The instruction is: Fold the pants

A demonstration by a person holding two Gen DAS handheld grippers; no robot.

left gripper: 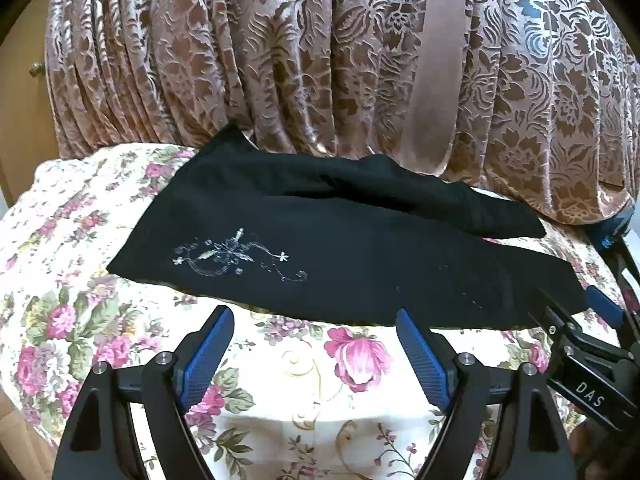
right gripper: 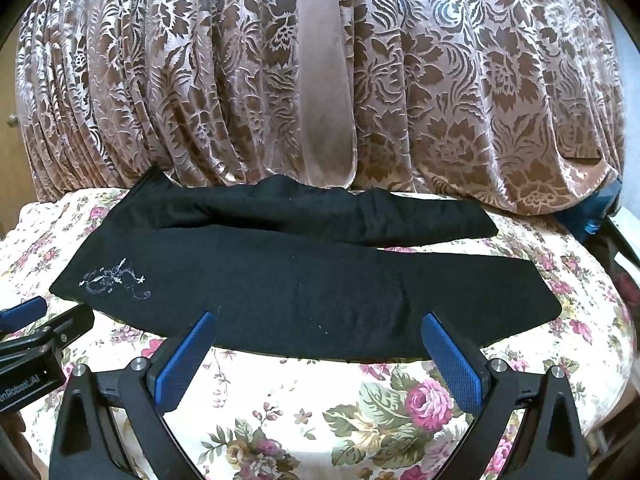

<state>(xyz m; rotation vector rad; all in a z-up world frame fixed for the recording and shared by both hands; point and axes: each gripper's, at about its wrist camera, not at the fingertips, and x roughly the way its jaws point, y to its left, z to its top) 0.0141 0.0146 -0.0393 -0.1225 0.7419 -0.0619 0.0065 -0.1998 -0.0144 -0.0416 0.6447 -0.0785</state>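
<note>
Nearest to me is my left gripper [left gripper: 314, 354], its blue pads spread wide over the floral tablecloth [left gripper: 288, 400] with nothing between them; my right gripper [right gripper: 318, 354] is just as wide and just as empty. Both hang just short of the near edge of the black pants [left gripper: 320, 248], which lie ahead of me on the cloth, in front of the patterned curtain [left gripper: 280, 60]. Their long axis runs crosswise, left to right. The broad end with the pale embroidery [left gripper: 236, 256] is to my left, and the two legs run off to my right, the far one lying creased along the curtain, the near one flat. So my left claw is the nearer to the embroidered end and my right claw to the leg ends. I judge no fold has been started: the far leg still lies apart from the near one, and that near long edge is what I'd reach first
</note>
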